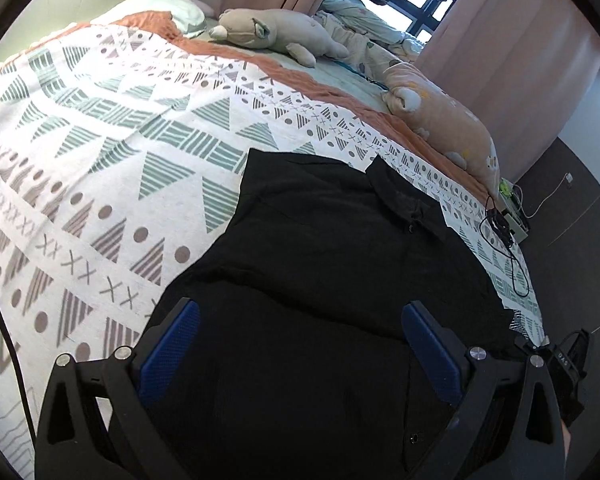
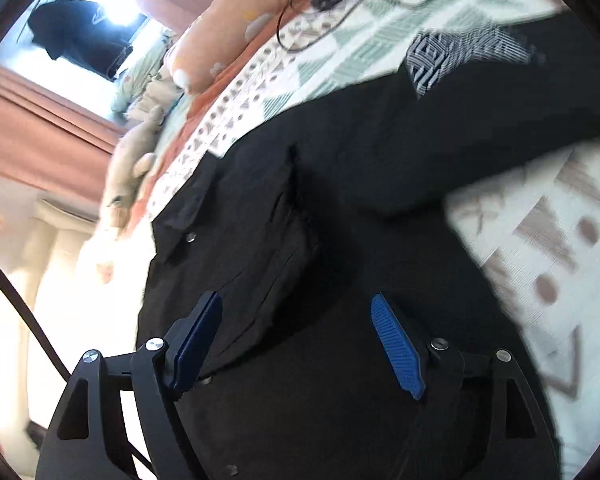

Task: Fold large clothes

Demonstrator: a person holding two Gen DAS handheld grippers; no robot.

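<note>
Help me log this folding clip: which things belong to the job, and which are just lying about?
Job: black shirt, left hand-held gripper, right hand-held gripper, both open.
Lying about: grey plush toy, peach pillow, black cable, patterned bedspread.

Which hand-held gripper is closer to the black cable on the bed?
Right. The right hand-held gripper is over the shirt on the cable's side; the left hand-held gripper is further away.

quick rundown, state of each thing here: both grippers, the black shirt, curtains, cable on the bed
left gripper: open, over the shirt, holding nothing
right gripper: open, over the shirt, holding nothing
black shirt: lying on the bedspread, partly folded, wrinkled
curtains: drawn apart, window uncovered
black cable: loose, looped on the bedspread beside the shirt
</note>
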